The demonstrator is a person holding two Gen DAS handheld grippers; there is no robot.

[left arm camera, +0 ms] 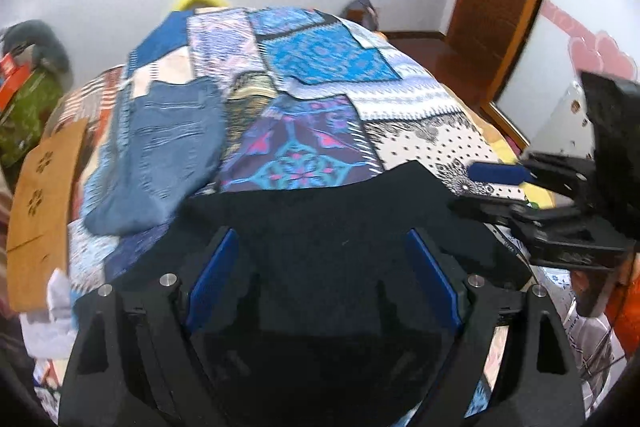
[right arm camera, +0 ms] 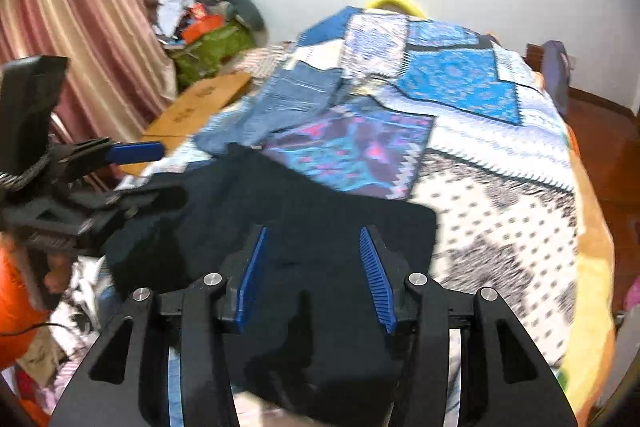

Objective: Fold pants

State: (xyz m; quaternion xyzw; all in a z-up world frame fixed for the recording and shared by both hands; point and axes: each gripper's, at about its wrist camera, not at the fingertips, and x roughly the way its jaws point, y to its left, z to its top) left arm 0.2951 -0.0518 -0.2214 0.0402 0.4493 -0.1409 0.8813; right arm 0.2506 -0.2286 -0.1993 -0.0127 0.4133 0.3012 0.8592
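Two grippers over bed. Left gripper (left arm camera: 322,247) spread wide, nothing clamped; dark cloth below pads. Right gripper (right arm camera: 312,251) part-way apart, pads clear of cloth. One pair dark pants (right arm camera: 304,199) lying at near edge of patchwork bedspread (left arm camera: 332,63), under both grippers. One pair blue jeans (left arm camera: 160,143) farther up, left side. One wooden board (left arm camera: 44,207) beside bed.
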